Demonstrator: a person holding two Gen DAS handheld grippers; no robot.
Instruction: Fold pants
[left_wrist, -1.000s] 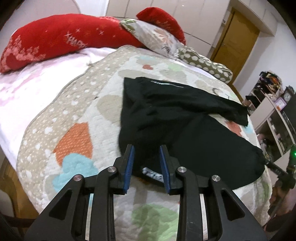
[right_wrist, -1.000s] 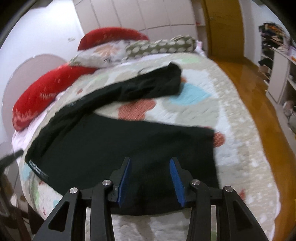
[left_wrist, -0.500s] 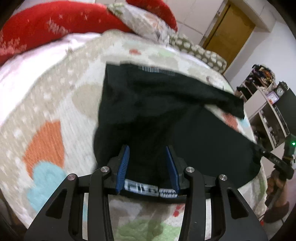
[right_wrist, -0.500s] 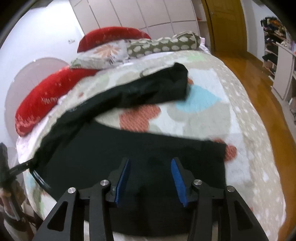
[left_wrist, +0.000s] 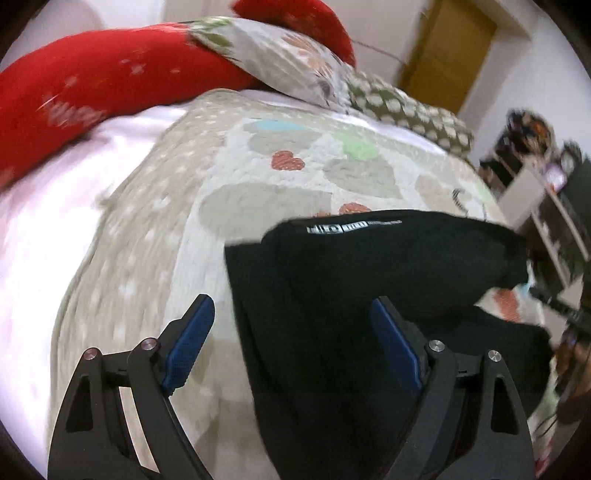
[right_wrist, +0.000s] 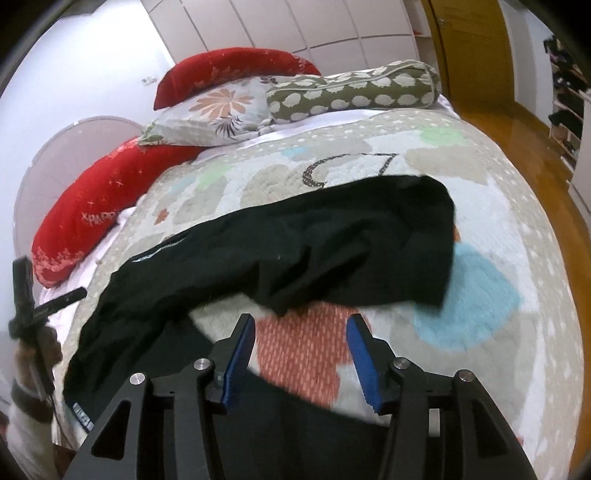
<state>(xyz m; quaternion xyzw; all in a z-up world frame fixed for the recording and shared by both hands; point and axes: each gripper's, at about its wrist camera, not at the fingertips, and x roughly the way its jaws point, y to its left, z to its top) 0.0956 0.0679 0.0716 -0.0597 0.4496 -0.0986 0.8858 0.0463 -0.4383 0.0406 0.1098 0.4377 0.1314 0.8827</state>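
Black pants (left_wrist: 369, 295) lie spread on a patterned quilt (left_wrist: 155, 229). In the right wrist view the pants (right_wrist: 295, 251) stretch across the bed, one leg reaching right, the other lying under the gripper. My left gripper (left_wrist: 293, 328) is open wide, its blue pads over the waist end with the white printed band (left_wrist: 336, 228). My right gripper (right_wrist: 301, 345) is open and empty, hovering over the quilt between the two legs.
Red pillows (right_wrist: 103, 199), a floral pillow (right_wrist: 218, 110) and a spotted bolster (right_wrist: 354, 92) lie at the head of the bed. Wooden floor (right_wrist: 524, 122) and shelves (left_wrist: 535, 177) are to the right. A wooden door (left_wrist: 450, 48) stands behind.
Both grippers have moved forward over the pants. The left gripper has opened wider and shifted towards the waist's left edge. The right gripper now sits past the near leg.
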